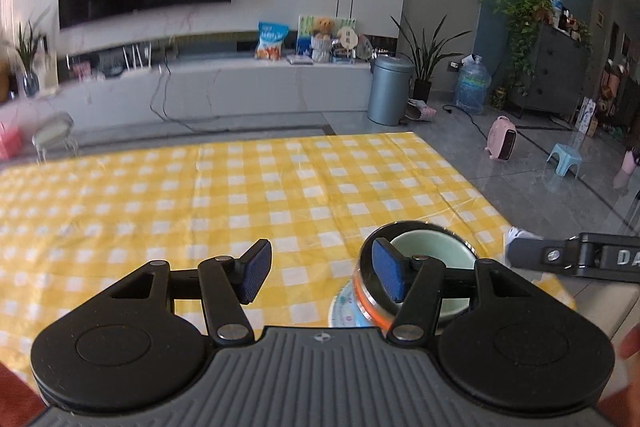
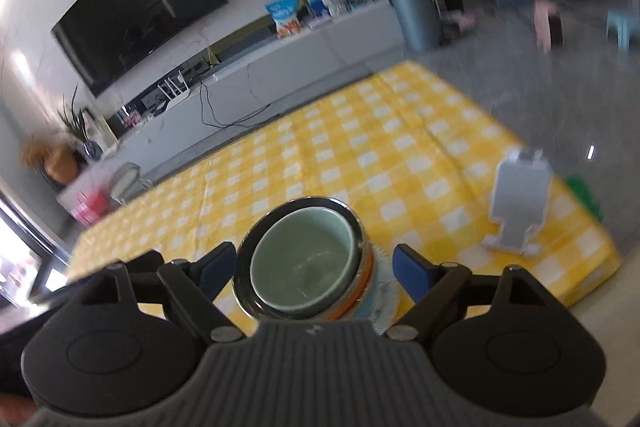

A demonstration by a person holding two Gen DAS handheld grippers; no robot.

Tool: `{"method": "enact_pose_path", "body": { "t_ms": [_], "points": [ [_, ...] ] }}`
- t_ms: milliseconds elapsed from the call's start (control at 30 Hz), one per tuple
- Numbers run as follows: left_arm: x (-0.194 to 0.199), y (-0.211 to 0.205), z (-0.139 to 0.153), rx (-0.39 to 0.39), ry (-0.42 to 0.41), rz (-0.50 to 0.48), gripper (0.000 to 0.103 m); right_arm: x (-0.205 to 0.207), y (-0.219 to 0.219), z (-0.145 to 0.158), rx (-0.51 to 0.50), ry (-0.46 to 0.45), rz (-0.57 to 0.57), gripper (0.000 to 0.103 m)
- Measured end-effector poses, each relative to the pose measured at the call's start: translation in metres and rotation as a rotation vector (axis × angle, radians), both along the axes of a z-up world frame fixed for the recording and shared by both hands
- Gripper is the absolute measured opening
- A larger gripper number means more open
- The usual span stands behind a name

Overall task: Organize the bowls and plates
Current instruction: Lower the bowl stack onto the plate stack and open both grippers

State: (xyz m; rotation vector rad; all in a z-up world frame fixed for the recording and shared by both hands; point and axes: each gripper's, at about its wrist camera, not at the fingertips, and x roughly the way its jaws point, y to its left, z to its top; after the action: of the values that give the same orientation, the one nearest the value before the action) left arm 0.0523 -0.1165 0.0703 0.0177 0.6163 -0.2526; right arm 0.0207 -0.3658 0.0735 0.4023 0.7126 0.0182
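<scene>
A pale green bowl (image 2: 304, 263) sits nested inside a shiny steel bowl (image 2: 362, 227) with an orange band, on a light patterned plate (image 2: 384, 299), all on the yellow checked tablecloth (image 2: 360, 155). My right gripper (image 2: 312, 269) is open, its blue pads on either side of the stack and apart from it. In the left wrist view the same green bowl (image 1: 436, 251) and plate (image 1: 344, 309) lie at lower right. My left gripper (image 1: 324, 273) is open and empty, its right pad in front of the bowls. The right gripper's body (image 1: 576, 257) shows at the right edge.
A grey and white folded stand (image 2: 518, 203) stands on the cloth at the right, near the table's edge. Beyond the table are a TV cabinet (image 1: 240, 83), a grey bin (image 1: 388, 89), plants and a floor with a pink heater (image 1: 502, 139).
</scene>
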Motion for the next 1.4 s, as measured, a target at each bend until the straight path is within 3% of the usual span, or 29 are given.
{"method": "enact_pose_path", "body": {
  "t_ms": [167, 333, 567, 667, 933, 1400],
  "points": [
    [-0.024, -0.007, -0.003, 0.078, -0.071, -0.054, 0.068, -0.034, 0.013, 0.011, -0.157, -0.069, -0.014, 0.087],
    [-0.044, -0.019, -0.012, 0.204, -0.179, -0.090, 0.068, -0.067, 0.021, 0.010, -0.206, -0.160, -0.031, 0.093],
    [-0.060, -0.014, -0.022, 0.176, -0.200, -0.077, 0.075, -0.087, 0.033, -0.009, -0.292, -0.176, -0.053, 0.095],
    [-0.066, -0.015, -0.026, 0.184, -0.213, -0.096, 0.084, -0.091, 0.040, -0.020, -0.339, -0.161, -0.052, 0.095],
    [-0.064, -0.011, -0.036, 0.144, -0.169, -0.054, 0.086, -0.103, 0.056, -0.040, -0.379, -0.187, -0.054, 0.096],
    [-0.058, -0.007, -0.058, 0.217, -0.052, -0.031, 0.086, -0.094, 0.055, -0.048, -0.336, -0.167, -0.044, 0.097]
  ]
}}
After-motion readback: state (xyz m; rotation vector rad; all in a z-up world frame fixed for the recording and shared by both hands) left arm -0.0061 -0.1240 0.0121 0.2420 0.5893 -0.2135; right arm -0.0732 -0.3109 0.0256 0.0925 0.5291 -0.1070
